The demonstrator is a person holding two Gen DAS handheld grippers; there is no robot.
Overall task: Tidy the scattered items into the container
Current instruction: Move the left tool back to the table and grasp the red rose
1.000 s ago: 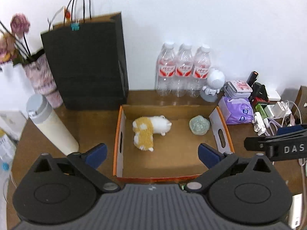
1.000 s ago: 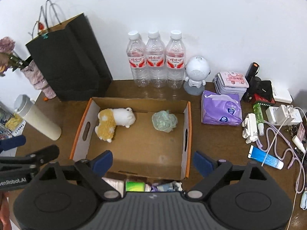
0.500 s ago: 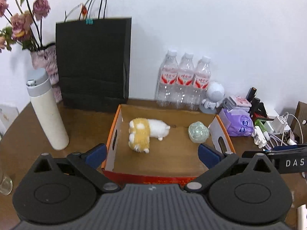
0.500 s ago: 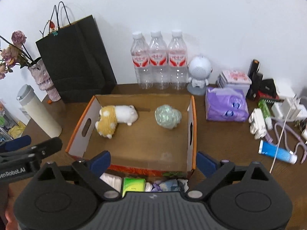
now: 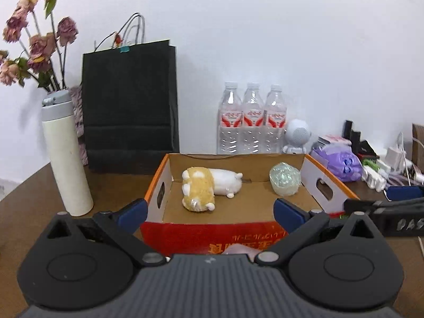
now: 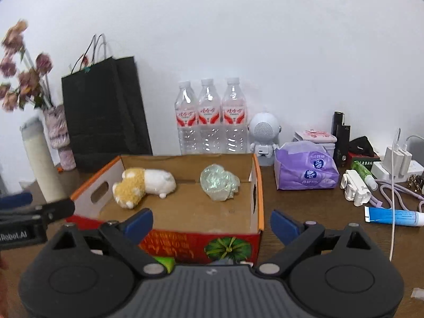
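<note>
Here, both grippers, left (image 5: 209, 212) and right (image 6: 211, 221), hover with jaws spread wide, holding nothing. Ahead at twelve o'clock sits the cardboard box (image 6: 258, 185) (open-topped), holding a plush toy (image 6: 143, 186) at ten o'clock and a crumpled clear wrapper (image 6: 218, 182) at one.

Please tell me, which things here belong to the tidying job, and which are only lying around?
Job:
- open cardboard box with orange rims
- yellow-and-white plush toy, inside it
- crumpled clear plastic wrap, inside it

Lying about:
- three clear water bottles
- black paper bag
- white thermos flask
</note>
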